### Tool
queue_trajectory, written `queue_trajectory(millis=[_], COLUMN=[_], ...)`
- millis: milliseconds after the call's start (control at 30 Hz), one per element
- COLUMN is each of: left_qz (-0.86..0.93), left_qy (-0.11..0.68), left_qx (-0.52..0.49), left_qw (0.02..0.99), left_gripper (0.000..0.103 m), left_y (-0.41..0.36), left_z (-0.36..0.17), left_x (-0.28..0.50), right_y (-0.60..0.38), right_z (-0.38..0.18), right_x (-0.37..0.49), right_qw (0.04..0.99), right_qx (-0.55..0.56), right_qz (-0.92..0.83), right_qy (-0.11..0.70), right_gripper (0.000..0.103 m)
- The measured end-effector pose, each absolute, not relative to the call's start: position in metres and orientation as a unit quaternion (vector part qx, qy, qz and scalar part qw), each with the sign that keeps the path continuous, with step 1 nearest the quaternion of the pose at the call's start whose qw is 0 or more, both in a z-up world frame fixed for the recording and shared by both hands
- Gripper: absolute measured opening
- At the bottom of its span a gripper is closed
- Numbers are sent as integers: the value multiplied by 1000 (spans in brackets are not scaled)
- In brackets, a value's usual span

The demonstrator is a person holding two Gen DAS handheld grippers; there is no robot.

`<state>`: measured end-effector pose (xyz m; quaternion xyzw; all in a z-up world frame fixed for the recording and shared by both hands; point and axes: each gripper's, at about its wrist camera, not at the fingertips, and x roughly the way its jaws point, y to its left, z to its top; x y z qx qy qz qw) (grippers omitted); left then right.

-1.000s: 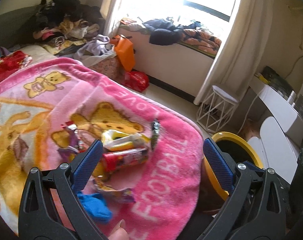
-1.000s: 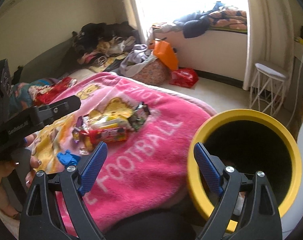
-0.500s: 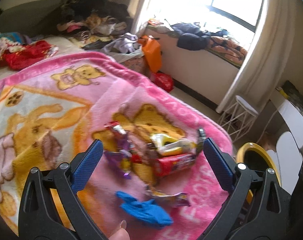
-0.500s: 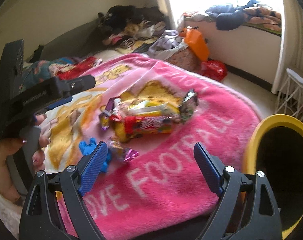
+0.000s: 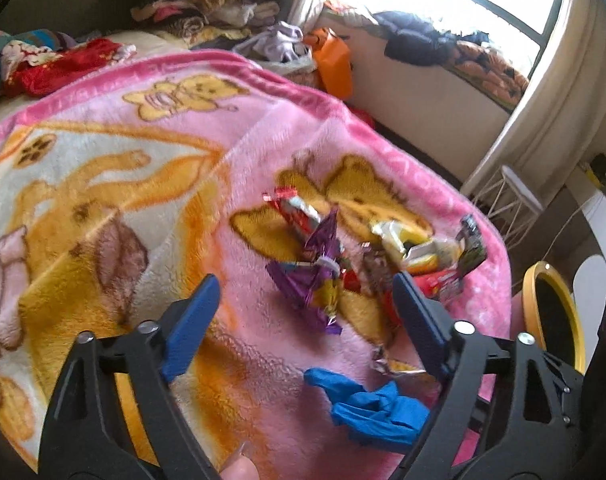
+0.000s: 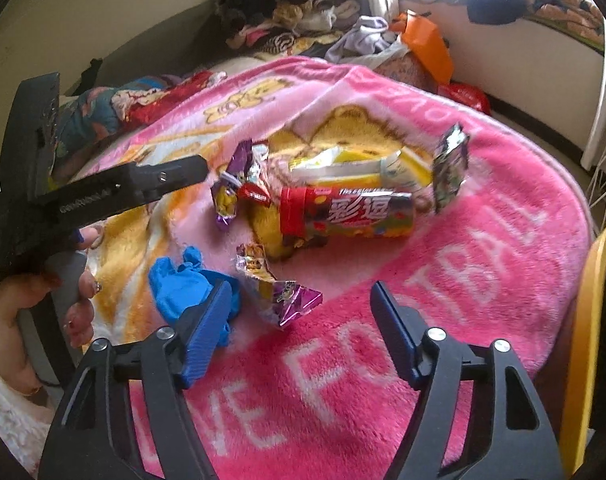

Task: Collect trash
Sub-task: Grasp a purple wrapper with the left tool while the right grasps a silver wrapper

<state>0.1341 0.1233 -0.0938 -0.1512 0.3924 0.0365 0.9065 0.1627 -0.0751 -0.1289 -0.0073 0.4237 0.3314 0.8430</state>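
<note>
Lying across the bed, a pink blanket (image 6: 483,248) printed with yellow bears and white lettering carries all the trash. At the left of the right wrist view, a hand (image 6: 43,304) grips the handle of the left claw (image 5: 303,304), whose blue pads are closing with nothing pressed between them; in its own view they hang above a purple wrapper (image 5: 307,284) without touching it. Just right of that hand lies a crumpled blue glove (image 6: 183,288), partly behind one blue finger of the right claw (image 6: 299,320). That claw is also closing and grasps nothing; a silver-and-purple foil wrapper (image 6: 279,292) sits on the blanket just beyond its gap, untouched. Farther back, a purple-and-yellow candy wrapper (image 6: 231,188) lies beside a small red one (image 6: 255,192). Right of these, a red-capped candy tube (image 6: 343,216) lies on its side, with a yellow-and-white packet (image 6: 359,168) touching it behind. A dark foil sachet (image 6: 451,164) stands tilted at the tube's right end. At the far right edge, the yellow rim of a bin (image 6: 583,320) shows beside the bed. Clothes (image 6: 287,12) pile up along the back wall.
</note>
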Motion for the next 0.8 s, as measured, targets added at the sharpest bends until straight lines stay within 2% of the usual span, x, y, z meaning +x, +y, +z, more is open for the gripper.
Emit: queue_trajectory(millis=[200,267,300,467,533,567,800], left_qz=[23,21,20,11,8,7,9], left_qy=[410,415,418,427,427,424,411], left_qx=[-142,-136,-139,-171,-178,-182,-199], left_qw=[901,899,897,888,887,887,890], left_gripper=[65,61,59,42,38,33,29], left_y=[123,123,125,130,130,130,133], left_z=[-108,-111,-114,-123,-124,-124,-114], left_x=[147,153,157,162,161,160,148], right_y=[-69,-69,-71,-75,-77,-79,-91], right_z=[-143,-144,-144,-142,-140,-139,-129], right_x=[165,164,163,160,159,157,152], right_qw=[822,821,821,822,823,824,833], right_qx=[-9,-8,-6,1,3,6,18], right_qz=[348,351,352,354,354,354,351], right_qy=[451,451,450,446,444,443,427], right_gripper=[48,36,35,21,21,20,20])
